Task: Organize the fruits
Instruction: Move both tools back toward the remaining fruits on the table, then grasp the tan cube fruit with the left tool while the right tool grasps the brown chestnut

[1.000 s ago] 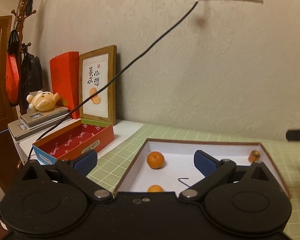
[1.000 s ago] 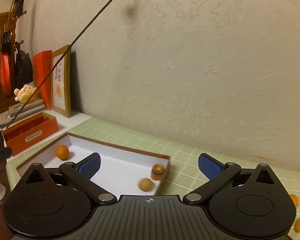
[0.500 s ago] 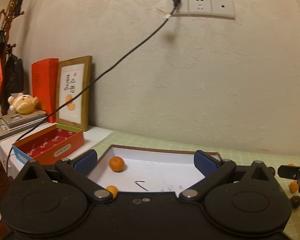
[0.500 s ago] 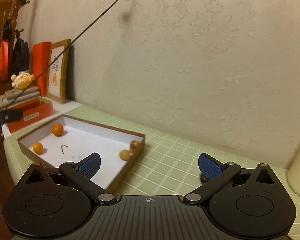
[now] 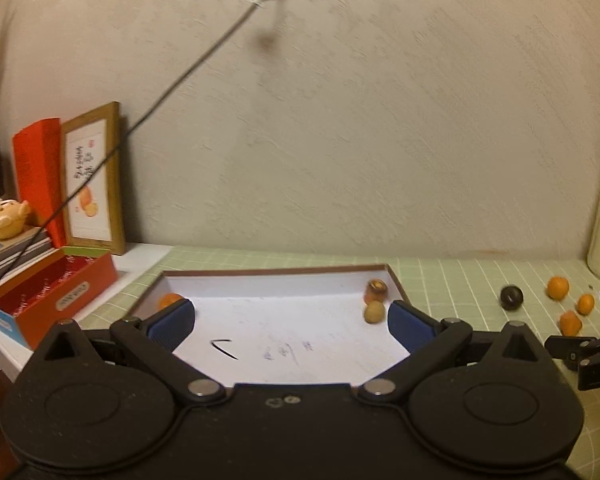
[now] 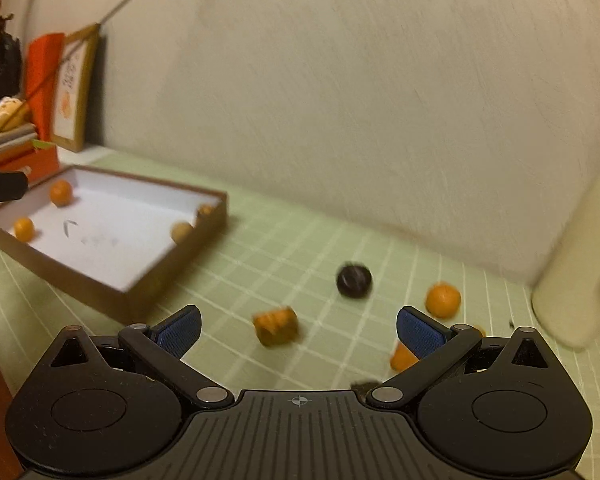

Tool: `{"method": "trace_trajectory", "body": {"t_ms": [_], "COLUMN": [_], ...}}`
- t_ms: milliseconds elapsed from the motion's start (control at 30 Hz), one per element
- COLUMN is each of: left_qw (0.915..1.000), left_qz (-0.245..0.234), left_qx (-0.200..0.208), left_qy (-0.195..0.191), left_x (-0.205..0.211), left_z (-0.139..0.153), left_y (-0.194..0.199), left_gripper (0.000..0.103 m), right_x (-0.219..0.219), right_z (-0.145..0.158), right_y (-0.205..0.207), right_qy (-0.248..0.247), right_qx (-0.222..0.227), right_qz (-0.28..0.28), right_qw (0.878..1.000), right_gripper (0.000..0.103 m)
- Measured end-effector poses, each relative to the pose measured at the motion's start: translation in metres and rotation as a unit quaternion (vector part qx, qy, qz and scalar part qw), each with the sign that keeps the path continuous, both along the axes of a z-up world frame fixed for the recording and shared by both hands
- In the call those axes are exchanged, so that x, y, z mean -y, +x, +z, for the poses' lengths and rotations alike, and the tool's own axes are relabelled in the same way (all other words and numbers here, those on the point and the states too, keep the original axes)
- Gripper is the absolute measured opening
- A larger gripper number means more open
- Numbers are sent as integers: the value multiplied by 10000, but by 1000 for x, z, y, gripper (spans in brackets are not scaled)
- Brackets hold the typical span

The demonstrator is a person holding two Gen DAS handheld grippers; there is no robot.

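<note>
The right gripper (image 6: 298, 330) has swung from the box (image 6: 172, 258) toward loose fruit, jaws spread and empty, the barrel-shaped orange fruit (image 6: 276, 326) lying straight ahead between its fingers

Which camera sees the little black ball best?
The right wrist view: the black ball sits big and near on the green cloth, ahead of the open right gripper. The left wrist view shows it small, far right.
</note>
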State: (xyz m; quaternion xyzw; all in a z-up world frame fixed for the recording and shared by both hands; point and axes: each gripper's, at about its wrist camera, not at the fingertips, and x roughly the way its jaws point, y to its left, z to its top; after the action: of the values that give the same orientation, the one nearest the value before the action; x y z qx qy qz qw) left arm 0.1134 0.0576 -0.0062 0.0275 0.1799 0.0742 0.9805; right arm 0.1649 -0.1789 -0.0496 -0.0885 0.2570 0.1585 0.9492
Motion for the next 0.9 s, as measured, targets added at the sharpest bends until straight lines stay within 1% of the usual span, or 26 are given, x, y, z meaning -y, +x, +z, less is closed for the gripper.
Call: {"method": "trace_trajectory", "body": {"t_ms": [133,333,467,667,733,833,867,900], "left_qw": [9996,9986,9969,9950,9944,9938,9936,9935], "left_qz": [-225,-523,-761,-968,-1022,-1074,-1087,-1097], "left_qx": [-83,-97,-140,-234,-262,-276,-282,-272], "left_qy": [150,39,104,78,75,106,101,98], "left_x": [14,33,52,76,82,91,93,94], "left_z": [-12,-18,-22,-27,-29,-30,-30,-29], "left_y": [8,16,20,25,26,27,27,27], "left_gripper": [97,97,97,97,97,97,97,97], "right_x": [13,23,32,56,58,55,53,52], "right_z": [-9,-18,-24,-30,-32,-36,-35,-35], "right_y": [1,-3,-7,-2,1,3,3,3], "right_qy": [-20,-232,-384,-220,-161,-198,-191,-160], "right_qx": [-138,-306,-343,-468,-558,-631,-608,-592], "right_qz": [-101,-102,-129,-427,-402,-310,-281,-264], "right_qw": [9999,9992,9986,9977,9975,9973,9976,9978], "right_gripper": [103,103,103,103,103,102,101,98]}}
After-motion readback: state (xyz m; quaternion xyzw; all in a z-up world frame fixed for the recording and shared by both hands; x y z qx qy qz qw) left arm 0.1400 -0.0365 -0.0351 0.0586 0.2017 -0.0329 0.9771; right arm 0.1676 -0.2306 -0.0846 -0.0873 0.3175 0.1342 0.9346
